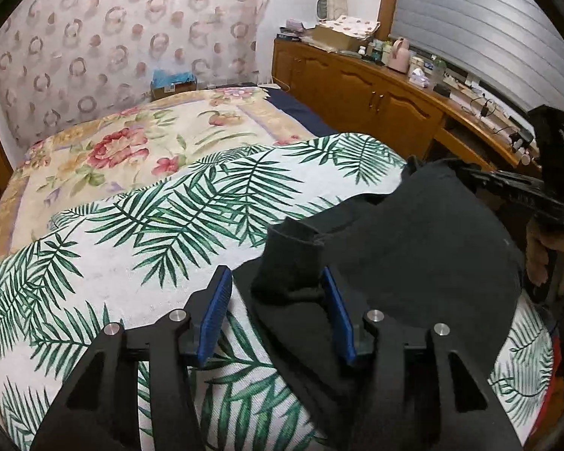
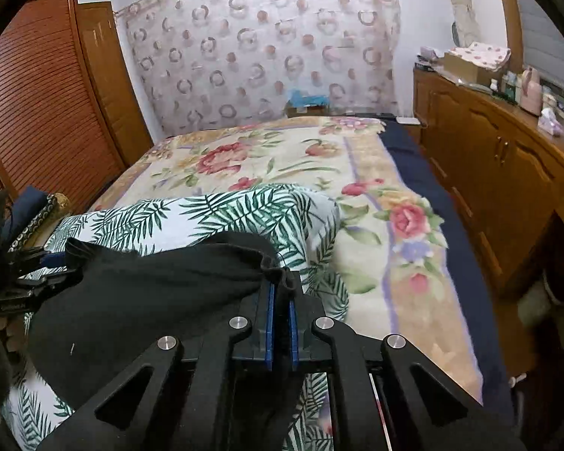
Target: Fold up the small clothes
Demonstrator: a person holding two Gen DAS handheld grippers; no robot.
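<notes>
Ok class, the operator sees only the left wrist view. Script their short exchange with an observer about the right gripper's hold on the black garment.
Operator: Has the right gripper really closed on the black garment?
Observer: Yes. The right wrist view shows the right gripper with its blue pads shut on a bunched corner of the black garment.
Operator: What room furniture am I missing?
Observer: A louvred wooden door, at the left of the right wrist view.
</notes>
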